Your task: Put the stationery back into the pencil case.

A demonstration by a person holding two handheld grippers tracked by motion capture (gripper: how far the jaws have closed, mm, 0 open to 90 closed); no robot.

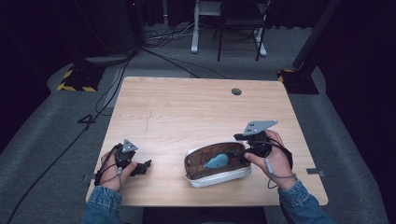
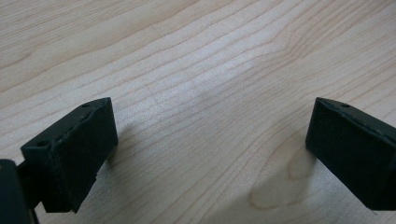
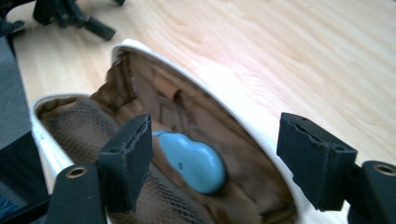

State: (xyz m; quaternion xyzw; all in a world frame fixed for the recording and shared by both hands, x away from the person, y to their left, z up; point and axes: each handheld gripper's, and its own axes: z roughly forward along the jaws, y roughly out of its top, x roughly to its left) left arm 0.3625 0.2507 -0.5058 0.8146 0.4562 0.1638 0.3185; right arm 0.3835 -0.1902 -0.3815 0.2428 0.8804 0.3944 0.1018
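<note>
An open white case [image 1: 219, 176] with a brown lining lies on the wooden table [image 1: 187, 107], right of centre near the front edge. A light blue, bean-shaped object [image 1: 216, 161] rests inside it. My right gripper [image 1: 237, 152] is at the case's right end, open. In the right gripper view the case's white far rim [image 3: 243, 109] runs between the jaws, the left jaw stands over the lining beside the blue object [image 3: 194, 161], and the right jaw is outside. My left gripper [image 1: 145, 166] rests low at the front left, open over bare wood [image 2: 205, 107].
A round cable hole [image 1: 236, 91] sits near the table's far edge. Cables [image 1: 107, 88] trail over the grey floor at the left, and table and chair legs [image 1: 224, 32] stand beyond. The other gripper [image 3: 79, 18] shows at the top left of the right gripper view.
</note>
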